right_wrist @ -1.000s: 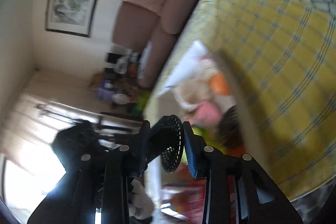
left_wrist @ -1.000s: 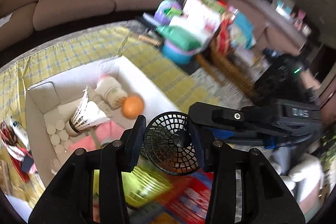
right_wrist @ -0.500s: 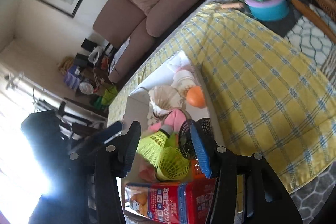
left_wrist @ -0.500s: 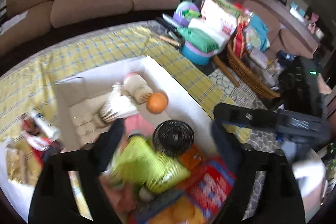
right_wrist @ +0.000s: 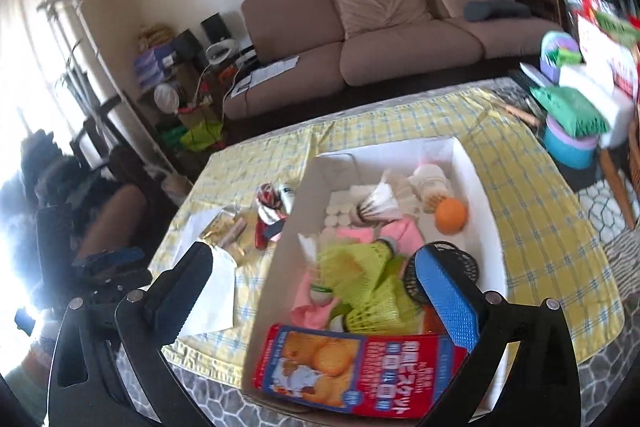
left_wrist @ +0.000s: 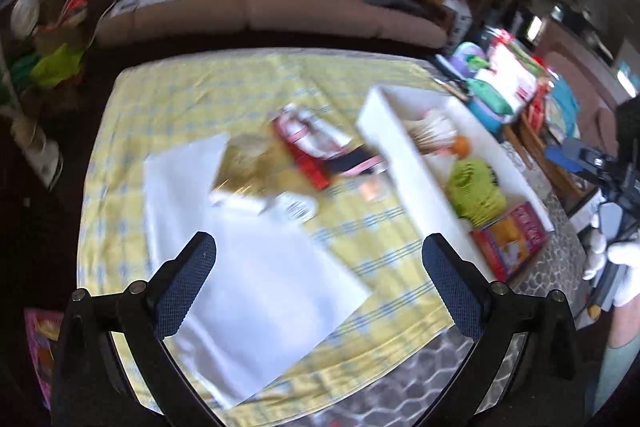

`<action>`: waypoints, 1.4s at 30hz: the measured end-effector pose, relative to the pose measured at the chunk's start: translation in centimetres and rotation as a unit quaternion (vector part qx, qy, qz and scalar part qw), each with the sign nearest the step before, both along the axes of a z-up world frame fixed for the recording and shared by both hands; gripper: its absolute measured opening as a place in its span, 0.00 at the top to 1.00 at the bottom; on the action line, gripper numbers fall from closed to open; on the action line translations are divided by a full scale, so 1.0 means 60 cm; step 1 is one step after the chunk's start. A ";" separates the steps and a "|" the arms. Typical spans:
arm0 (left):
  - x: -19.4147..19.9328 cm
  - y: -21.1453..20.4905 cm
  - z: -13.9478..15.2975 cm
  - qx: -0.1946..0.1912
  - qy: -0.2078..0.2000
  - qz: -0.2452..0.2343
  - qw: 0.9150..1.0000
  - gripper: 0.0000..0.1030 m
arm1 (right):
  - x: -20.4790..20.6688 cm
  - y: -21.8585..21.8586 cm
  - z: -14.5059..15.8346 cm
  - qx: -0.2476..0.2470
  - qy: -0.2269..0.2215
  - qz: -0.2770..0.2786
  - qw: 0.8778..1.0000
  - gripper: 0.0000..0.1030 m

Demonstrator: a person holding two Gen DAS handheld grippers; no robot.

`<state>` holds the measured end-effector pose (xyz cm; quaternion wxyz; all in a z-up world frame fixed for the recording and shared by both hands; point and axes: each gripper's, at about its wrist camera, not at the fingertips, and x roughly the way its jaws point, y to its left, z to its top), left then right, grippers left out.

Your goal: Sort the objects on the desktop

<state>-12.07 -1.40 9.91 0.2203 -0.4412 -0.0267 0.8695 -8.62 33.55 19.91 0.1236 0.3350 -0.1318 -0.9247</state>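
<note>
Lower half of right wrist view: right hand-held gripper point(right_wrist: 316, 291) spread wide, jaws just opened, nothing held. Small black round mesh fan point(right_wrist: 460, 267) lies free in white cardboard box point(right_wrist: 476, 183), lower right, beside yellow-green mesh shuttlecocks point(right_wrist: 360, 283); orange ball point(right_wrist: 451, 215) further up. Bottom of left wrist view: left hand-held gripper point(left_wrist: 318, 277) likewise wide, just opened, empty, over white paper sheet point(left_wrist: 256, 291) on yellow checked surface point(left_wrist: 192, 95).
</note>
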 end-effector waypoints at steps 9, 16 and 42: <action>-0.006 -0.046 -0.080 -0.029 -0.012 0.035 0.999 0.00 | 0.018 -0.104 0.018 0.016 0.036 0.038 0.999 0.02; -0.030 0.047 -0.078 -0.057 0.059 -0.011 0.997 0.05 | 0.025 -0.119 0.015 0.009 0.040 0.024 0.999 0.02; -0.089 0.097 -0.116 -0.083 0.053 -0.057 0.994 0.67 | 0.027 -0.024 0.015 -0.041 0.028 -0.006 0.999 0.02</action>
